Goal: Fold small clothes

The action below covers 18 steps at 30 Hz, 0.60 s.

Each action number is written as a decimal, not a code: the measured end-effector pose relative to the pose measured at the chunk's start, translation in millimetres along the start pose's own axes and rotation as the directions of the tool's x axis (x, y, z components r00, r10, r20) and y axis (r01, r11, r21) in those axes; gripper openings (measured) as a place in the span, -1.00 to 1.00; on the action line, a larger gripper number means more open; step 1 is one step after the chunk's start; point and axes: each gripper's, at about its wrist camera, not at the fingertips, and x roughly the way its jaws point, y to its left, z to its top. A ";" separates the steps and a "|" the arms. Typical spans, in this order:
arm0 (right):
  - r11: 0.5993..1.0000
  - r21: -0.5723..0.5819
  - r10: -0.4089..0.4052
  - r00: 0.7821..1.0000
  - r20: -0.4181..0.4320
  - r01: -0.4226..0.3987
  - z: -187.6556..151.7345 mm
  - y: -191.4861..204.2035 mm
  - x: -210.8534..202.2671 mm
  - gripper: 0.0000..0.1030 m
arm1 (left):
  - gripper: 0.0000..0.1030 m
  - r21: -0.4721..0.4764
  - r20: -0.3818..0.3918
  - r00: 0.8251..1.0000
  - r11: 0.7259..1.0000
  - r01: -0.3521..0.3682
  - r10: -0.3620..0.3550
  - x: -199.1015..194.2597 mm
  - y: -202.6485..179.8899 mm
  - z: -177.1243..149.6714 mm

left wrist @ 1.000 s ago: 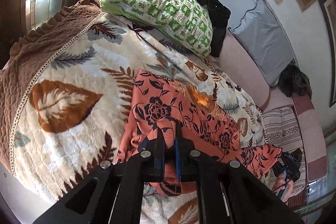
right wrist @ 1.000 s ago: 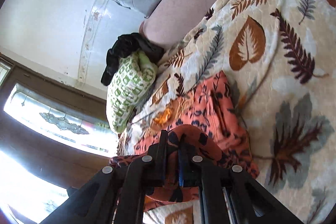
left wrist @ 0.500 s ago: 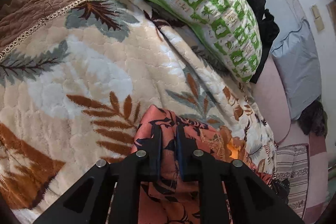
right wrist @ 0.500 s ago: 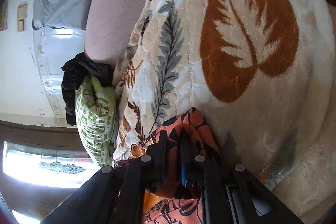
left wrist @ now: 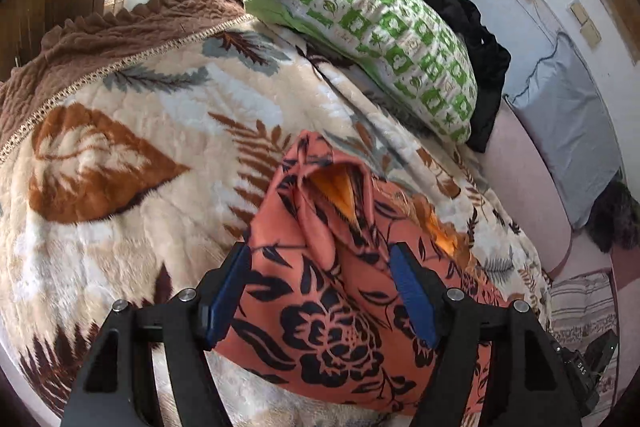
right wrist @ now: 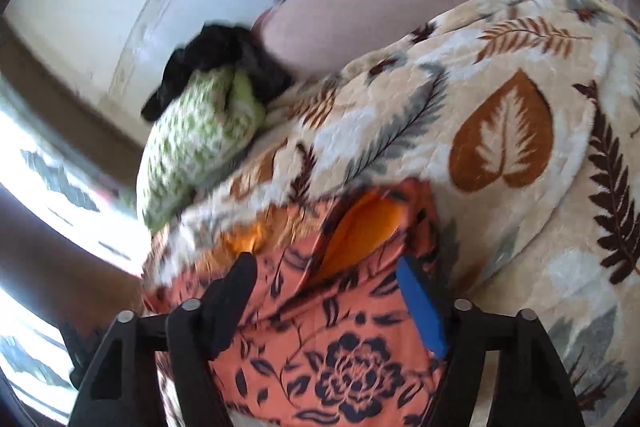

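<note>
1. Garment (left wrist: 332, 311) first: the orange floral piece is lying bunched on the leaf-print blanket (left wrist: 132, 251), below the green patterned pillow (left wrist: 372, 39), with a lighter orange inner side peeking out of a gap near its top.
2. Left gripper (left wrist: 320, 267) is sitting with its jaws spread wide, one on either side of the cloth, not pinching anything.
3. Right gripper (right wrist: 324, 279) is doing the same, jaws apart over the fabric. That view is blurry, so I can't tell if the pads are touching it.
4. Progress-wise, I'm guessing one fold is laid down, since the cloth is looking doubled over and nobody's gripping it.
5. It's looking lumpy rather than flat, so I'm thinking smoothing and at least one more fold are remaining.
</note>
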 end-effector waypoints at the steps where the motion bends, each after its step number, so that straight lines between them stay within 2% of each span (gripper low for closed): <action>1: 0.998 -0.070 -0.007 0.999 -0.046 0.004 -15.6 18.7 10.0 0.22 | 0.41 0.027 -0.043 0.999 0.999 0.032 -0.031 7.6 -4.3 -7.6; 2: 0.992 -0.124 -0.011 0.995 -0.099 -0.001 -29.2 35.5 22.1 0.14 | 0.41 0.069 -0.068 0.997 0.997 0.032 -0.028 13.9 -9.1 -13.5; 5: 0.971 -0.237 -0.053 0.976 -0.210 0.001 -63.1 69.7 62.5 0.11 | 0.40 0.196 -0.012 0.995 0.976 -0.095 0.099 20.9 -14.6 -23.3; 7: 0.962 -0.272 -0.101 0.963 -0.251 0.030 -73.4 79.4 89.3 0.11 | 0.40 0.231 0.009 0.990 0.963 -0.137 0.139 26.2 -12.6 -18.3; 10: 0.957 -0.279 -0.142 0.968 -0.206 0.081 -51.4 85.3 119.2 0.12 | 0.40 0.208 0.026 0.991 0.969 -0.131 0.128 33.3 -6.2 -5.4; 12: 0.966 -0.232 -0.159 0.971 -0.176 0.116 -19.6 82.3 141.3 0.12 | 0.40 0.201 0.039 0.988 0.967 -0.155 0.151 41.3 -4.5 1.8; 14: 0.974 -0.185 -0.155 0.982 -0.110 0.133 12.9 81.7 156.7 0.11 | 0.40 0.193 0.046 0.984 0.964 -0.180 0.174 47.7 -2.2 7.5; 16: 0.979 -0.123 -0.165 0.986 -0.032 0.160 38.3 80.7 157.7 0.12 | 0.40 0.135 0.030 0.985 0.976 -0.171 0.169 51.8 6.4 14.1; 18: 0.987 -0.088 -0.137 0.991 0.008 0.137 48.0 85.5 148.4 0.12 | 0.40 0.046 0.012 0.991 0.990 -0.133 0.132 52.8 18.6 21.2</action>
